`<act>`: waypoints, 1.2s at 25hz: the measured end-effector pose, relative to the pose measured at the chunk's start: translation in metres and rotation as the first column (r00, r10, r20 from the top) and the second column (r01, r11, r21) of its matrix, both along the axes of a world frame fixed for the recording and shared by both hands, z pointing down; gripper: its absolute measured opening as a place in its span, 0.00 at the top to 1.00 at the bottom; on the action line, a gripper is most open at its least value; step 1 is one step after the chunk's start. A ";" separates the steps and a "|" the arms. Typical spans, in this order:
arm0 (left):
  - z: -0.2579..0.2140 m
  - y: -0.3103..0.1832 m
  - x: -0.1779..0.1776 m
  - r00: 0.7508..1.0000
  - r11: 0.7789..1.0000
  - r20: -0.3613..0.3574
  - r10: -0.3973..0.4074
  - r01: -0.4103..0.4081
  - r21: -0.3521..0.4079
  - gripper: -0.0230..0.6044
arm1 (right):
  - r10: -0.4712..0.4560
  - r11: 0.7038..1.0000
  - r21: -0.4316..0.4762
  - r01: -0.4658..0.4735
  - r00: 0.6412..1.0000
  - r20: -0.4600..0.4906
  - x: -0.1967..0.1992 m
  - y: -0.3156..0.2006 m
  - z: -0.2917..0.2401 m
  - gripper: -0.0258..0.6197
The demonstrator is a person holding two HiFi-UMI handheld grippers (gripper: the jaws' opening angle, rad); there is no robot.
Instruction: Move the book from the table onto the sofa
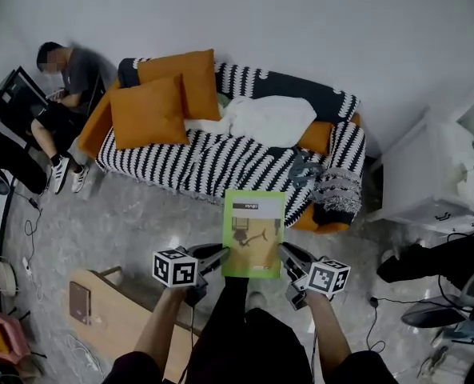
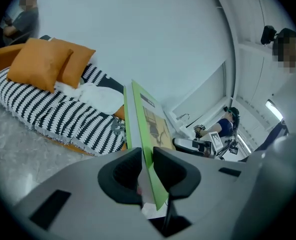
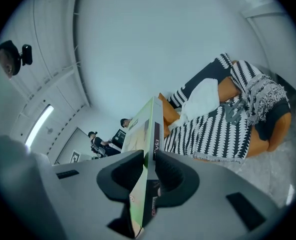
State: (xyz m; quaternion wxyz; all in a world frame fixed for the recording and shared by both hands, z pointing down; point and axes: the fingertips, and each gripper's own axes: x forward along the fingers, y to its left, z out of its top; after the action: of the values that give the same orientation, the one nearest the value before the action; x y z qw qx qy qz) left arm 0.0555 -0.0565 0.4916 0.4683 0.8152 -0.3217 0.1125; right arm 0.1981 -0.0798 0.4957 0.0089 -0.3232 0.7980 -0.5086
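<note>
- Your left gripper (image 1: 217, 256) is closed on the left long edge of the book (image 1: 253, 233), near the end that is closest to you. In the left gripper view both jaws press on the thin green cover.
- Your right gripper (image 1: 289, 256) is closed on the opposite long edge in the same way, with the book clamped between its jaws. No jaw is wide; each is apart only by the thickness of the book.
- The book is off the table (image 1: 129, 322). It hangs between the two grippers above the floor, cover up, and the table is behind it on your left.
- The long axis of the book points away from you, straight to the sofa (image 1: 213, 166). In the head view its far short edge meets the front edge of the seat.
- I judge that the free striped seat lies ahead and a little to the left, between the orange cushions (image 1: 150, 110) and the white cloth (image 1: 268, 120).
- Both hands are about equally near to the sofa, so neither one should lead.
</note>
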 end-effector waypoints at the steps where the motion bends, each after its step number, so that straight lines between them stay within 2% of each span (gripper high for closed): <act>1: 0.001 -0.011 -0.004 1.000 1.000 0.000 0.010 -0.010 0.000 0.83 | 0.009 1.000 -0.004 -0.009 1.000 -0.002 -0.003 -0.009 0.002 0.82; 8: 0.009 -0.079 -0.029 0.996 0.996 -0.010 0.086 -0.086 -0.011 0.83 | 0.073 0.997 -0.028 -0.073 0.997 -0.016 -0.028 -0.069 0.009 0.82; 16: 0.010 -0.134 -0.043 0.987 0.987 -0.042 0.156 -0.158 -0.027 0.83 | 0.138 0.989 -0.047 -0.139 0.990 -0.037 -0.042 -0.116 0.006 0.82; 24: 0.012 -0.183 -0.038 0.985 0.985 -0.044 0.167 -0.169 -0.032 0.83 | 0.156 0.986 -0.054 -0.158 0.987 -0.033 -0.036 -0.162 0.009 0.82; 30: 0.024 -0.229 -0.016 0.989 0.988 -0.046 0.142 -0.144 -0.049 0.83 | 0.135 0.989 -0.061 -0.137 0.990 -0.036 -0.015 -0.214 0.021 0.82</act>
State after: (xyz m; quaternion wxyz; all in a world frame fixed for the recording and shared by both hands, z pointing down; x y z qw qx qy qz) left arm 0.0393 -0.2850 0.5152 0.4867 0.8260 -0.2493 0.1368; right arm 0.1835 -0.2942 0.5172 0.0207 -0.3849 0.7577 -0.5265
